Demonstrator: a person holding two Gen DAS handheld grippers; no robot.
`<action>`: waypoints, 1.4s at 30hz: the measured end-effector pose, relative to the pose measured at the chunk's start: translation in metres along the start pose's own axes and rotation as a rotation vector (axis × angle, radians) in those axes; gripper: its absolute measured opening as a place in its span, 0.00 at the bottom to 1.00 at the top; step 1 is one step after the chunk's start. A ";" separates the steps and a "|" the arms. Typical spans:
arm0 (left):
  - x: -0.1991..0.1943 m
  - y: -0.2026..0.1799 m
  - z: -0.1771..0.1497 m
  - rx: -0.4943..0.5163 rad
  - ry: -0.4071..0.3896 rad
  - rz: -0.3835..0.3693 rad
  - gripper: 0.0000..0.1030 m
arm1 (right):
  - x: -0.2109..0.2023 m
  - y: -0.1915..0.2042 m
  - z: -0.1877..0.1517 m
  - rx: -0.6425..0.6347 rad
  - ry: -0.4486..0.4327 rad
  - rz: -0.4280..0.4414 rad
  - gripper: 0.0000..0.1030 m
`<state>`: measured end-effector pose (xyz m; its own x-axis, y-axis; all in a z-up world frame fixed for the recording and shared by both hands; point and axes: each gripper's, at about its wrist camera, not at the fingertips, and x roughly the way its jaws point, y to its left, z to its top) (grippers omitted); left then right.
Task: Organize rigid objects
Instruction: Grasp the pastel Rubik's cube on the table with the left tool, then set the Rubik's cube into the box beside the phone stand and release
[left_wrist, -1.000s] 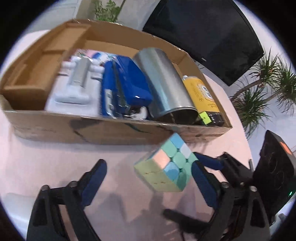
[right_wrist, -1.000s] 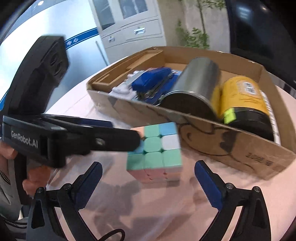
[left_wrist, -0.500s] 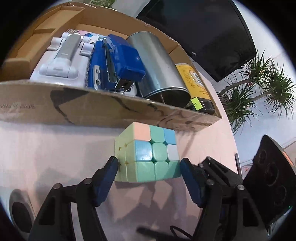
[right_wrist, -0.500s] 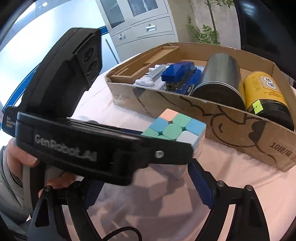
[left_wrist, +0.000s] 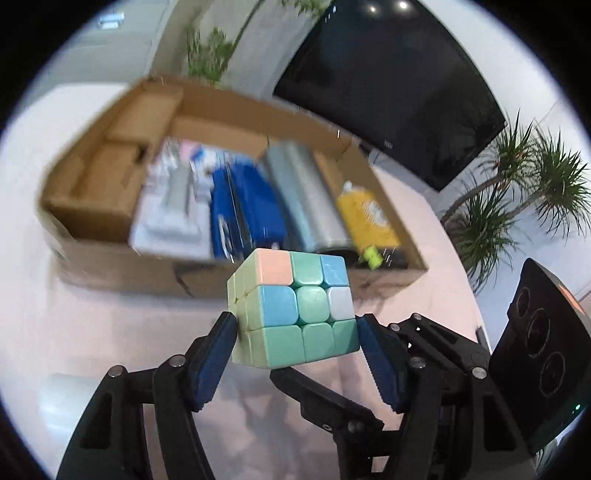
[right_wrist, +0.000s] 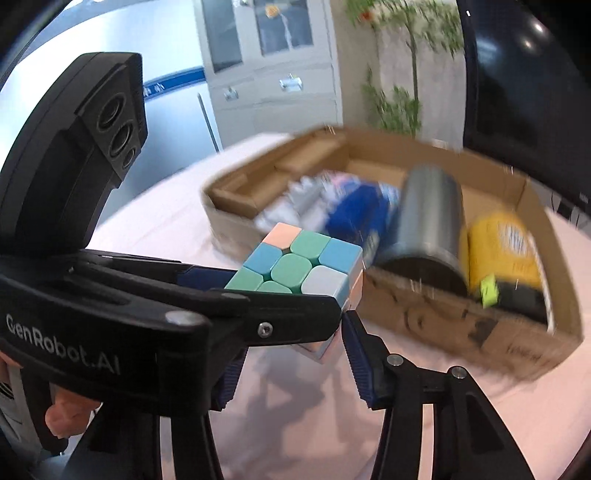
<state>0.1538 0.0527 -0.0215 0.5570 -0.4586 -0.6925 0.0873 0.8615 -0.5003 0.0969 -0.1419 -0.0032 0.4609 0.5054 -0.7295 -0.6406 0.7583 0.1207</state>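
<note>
Covering the round table (left_wrist: 110, 332) is a pale pink cloth, and around it I see a dark wall screen (left_wrist: 388, 85), spiky potted plants (left_wrist: 517, 192) on one side, and grey cabinets (right_wrist: 266, 66) with glass doors on the other. My left gripper (left_wrist: 295, 343) is clamped on the puzzle cube (left_wrist: 295, 306), its blue ribbed pads pressing the two opposite side faces of the bottom layer, and the cube is lifted clear of the cloth, just in front of the near wall of the cardboard box (left_wrist: 122, 266). Being a cube it has no long axis; it sits slightly tilted, one pastel face of green, blue, peach and white tiles turned toward the left camera, a yellow-green face to one side. The tiles are smooth matte plastic with rounded corners. My right gripper (right_wrist: 291, 365) has its fingers around the same cube from below; whether its pads actually touch I cannot tell, since the left tool hides them. Inside the box, all motion-blurred, lie a white plastic item (left_wrist: 173, 206), a blue stapler (left_wrist: 247, 214), a brushed metal cylinder (left_wrist: 306, 206) on its side, and a yellow can (left_wrist: 365, 218) toward the box's far right corner.
</note>
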 end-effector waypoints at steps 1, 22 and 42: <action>-0.009 0.001 0.007 -0.009 -0.019 -0.004 0.65 | -0.003 0.003 0.007 -0.004 -0.016 0.007 0.48; 0.071 0.095 0.178 -0.066 0.072 0.007 0.65 | 0.151 -0.069 0.215 0.029 0.093 0.113 0.47; 0.021 0.079 0.139 0.074 0.052 0.168 0.63 | 0.150 -0.067 0.173 0.124 0.198 0.048 0.73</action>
<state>0.2875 0.1409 -0.0033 0.5252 -0.3164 -0.7900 0.0582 0.9395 -0.3376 0.3154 -0.0456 -0.0043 0.2941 0.4611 -0.8372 -0.5730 0.7862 0.2317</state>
